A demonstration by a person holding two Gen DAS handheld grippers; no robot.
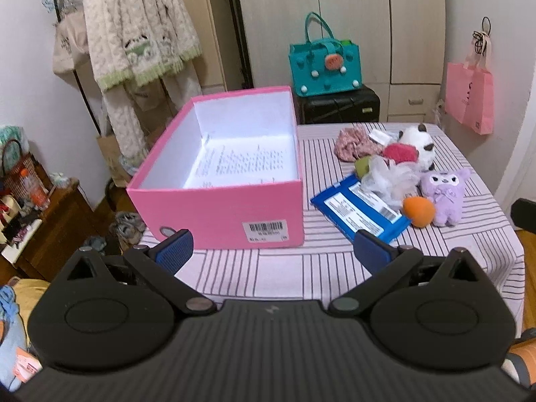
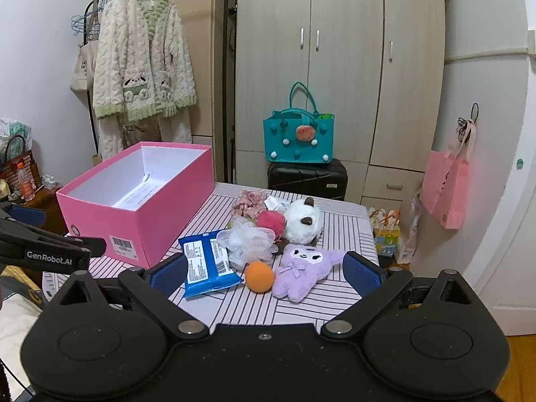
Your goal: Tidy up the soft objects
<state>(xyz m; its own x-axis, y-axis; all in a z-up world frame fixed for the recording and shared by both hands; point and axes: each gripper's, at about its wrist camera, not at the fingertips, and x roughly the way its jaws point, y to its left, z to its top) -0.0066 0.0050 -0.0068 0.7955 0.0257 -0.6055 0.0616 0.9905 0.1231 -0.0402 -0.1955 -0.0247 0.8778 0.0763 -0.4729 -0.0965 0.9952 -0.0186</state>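
Left tongs point(image 1: 273, 248) spread wide, gripping nothing, hovering above the near edge of the striped worktop point(image 1: 301, 274), just in front of the pink box point(image 1: 221, 214). Right tongs point(image 2: 264, 274) likewise spread wide and empty, held low over the near side of the worktop, facing the heap of soft things. Pink box lidless, standing on the left part of the worktop, with a printed sheet of paper point(image 1: 241, 164) lying on its white floor and a barcode label on its near wall. To the right of the box, well apart from it, a cluster of soft objects: blue wipes packet point(image 2: 207, 268) flat at the near left, orange sponge ball point(image 2: 259, 276) touching its right corner, purple plush point(image 2: 305, 269) lying face up just beside the ball. Behind these, white mesh bath pouf point(image 2: 248, 243), then pink pompom point(image 2: 271, 221) pressed against the white panda plush point(image 2: 303, 219), and a pink floral scrunchie point(image 2: 249, 204) at the far end of the heap. Beyond the worktop, teal felt bag point(image 2: 296, 140) on a black suitcase point(image 2: 306, 179) before the wardrobe, fleece pyjamas point(image 2: 142, 67) on a hanger at left, pink paper bag point(image 2: 445, 191) hanging at right.
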